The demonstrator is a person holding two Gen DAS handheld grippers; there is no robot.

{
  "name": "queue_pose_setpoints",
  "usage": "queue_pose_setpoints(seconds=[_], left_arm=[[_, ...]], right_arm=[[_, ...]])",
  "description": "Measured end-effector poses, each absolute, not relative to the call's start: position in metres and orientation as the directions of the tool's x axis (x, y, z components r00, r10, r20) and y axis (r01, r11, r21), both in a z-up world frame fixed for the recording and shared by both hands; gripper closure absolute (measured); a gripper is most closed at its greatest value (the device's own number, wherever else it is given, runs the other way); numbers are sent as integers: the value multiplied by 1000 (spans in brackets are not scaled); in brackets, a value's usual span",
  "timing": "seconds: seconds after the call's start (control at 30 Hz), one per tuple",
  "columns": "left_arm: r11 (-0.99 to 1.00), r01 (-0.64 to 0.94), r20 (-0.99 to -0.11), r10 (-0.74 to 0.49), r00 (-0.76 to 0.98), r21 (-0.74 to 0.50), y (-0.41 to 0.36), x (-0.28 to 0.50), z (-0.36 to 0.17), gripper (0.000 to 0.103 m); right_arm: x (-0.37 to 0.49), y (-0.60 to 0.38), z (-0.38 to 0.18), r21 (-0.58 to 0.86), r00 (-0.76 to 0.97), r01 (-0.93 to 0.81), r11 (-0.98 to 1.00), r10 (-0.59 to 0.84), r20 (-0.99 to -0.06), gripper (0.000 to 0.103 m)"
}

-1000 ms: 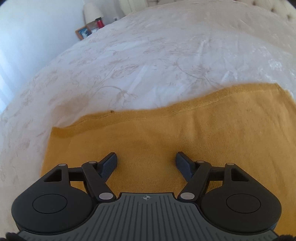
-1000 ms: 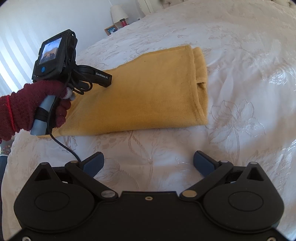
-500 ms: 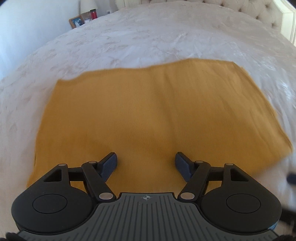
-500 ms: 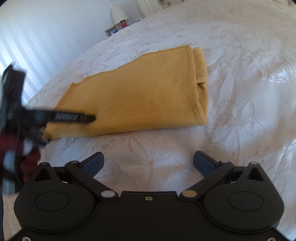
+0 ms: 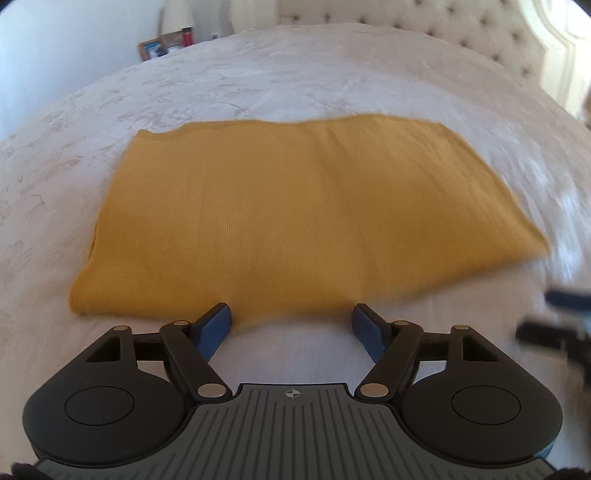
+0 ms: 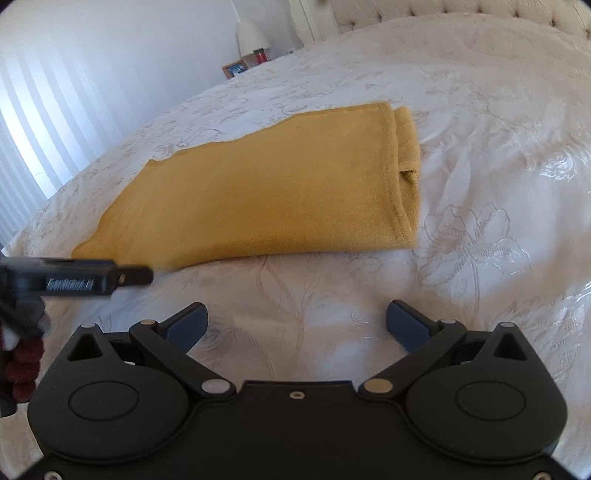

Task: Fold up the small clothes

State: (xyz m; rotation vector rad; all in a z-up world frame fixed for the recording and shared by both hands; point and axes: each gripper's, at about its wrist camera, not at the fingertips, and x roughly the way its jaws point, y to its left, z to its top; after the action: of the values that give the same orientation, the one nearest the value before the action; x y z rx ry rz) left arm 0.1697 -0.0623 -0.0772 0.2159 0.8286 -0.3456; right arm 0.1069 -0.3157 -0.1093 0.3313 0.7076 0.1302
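Cloth: a yellow cloth lies flat on the bed. It is already folded into a long shape. At its right end, in the right camera view, you can see layers stacked on each other.

Where it is: in the middle of the white flowery bed cover, with bare cover all around it. Nothing is on top of it.

Left gripper: the left gripper has its two blue fingers spread wide apart. It holds nothing. It sits just at the near edge of the cloth, with its left fingertip at that edge.

Right gripper: the right gripper is spread wide too and has nothing in it. It is over bare cover, near the cloth but not touching it.

Why like this: I think both are empty because the cloth is lying down by itself, so it can be looked at or grabbed again.

Hand: a hand in a dark red glove holds the left tool at the edge of the right camera view.

What may come next: maybe one more fold across the middle, to make it shorter. That is only a guess.

Far away: a lamp and a small picture frame stand beside the bed.
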Motion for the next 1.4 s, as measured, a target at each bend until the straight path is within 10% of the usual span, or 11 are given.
queue_pose_setpoints(seconds=[1.2,1.3,1.4], left_arm=[[951,245,-701,-304,646,-186,90,251,-65,28],[946,264,-701,-317,638,-188,93,250,-65,28],[942,277,-687,-329,648,-189,97,245,-61,28]], right_arm=[[217,-417,-113,652,740,192,733,328,-587,8],[232,-413,-116,663,738,164,730,355,-574,24],[242,-414,-120,692,735,192,696,366,-572,73]])
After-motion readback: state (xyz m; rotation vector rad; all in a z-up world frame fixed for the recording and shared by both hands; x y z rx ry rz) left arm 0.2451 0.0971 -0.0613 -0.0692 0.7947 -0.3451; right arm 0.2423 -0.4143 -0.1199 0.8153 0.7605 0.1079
